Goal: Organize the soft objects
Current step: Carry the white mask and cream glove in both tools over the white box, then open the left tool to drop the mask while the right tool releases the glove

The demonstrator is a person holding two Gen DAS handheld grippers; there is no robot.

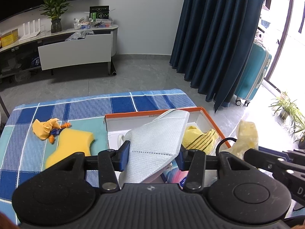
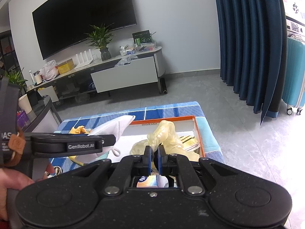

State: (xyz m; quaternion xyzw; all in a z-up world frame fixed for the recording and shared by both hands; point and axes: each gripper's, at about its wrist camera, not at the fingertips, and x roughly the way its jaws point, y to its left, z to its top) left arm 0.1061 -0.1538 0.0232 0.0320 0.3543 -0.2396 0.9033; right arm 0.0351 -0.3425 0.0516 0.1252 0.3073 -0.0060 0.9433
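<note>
Gripping a white folded face mask (image 1: pixel 156 143), the left gripper (image 1: pixel 151 153) holds it above the orange-rimmed white cardboard box (image 1: pixel 205 112) at the right edge of the blue checked tablecloth (image 1: pixel 122 103). The right gripper (image 2: pixel 154 157) is clamped on a pale yellow rubber glove (image 2: pixel 165 133) over that box. A yellow sponge (image 1: pixel 70 145) lies left of the box.

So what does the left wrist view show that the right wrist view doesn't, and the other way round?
Only the left wrist view: the yellow sponge lying on the checked cloth.

Only the right wrist view: the right gripper shut on the pale yellow glove, and the person's hand holding the left gripper.

Both: the white face mask clamped in the left gripper, the orange-rimmed box, and the striped yellow cloth inside it.
</note>
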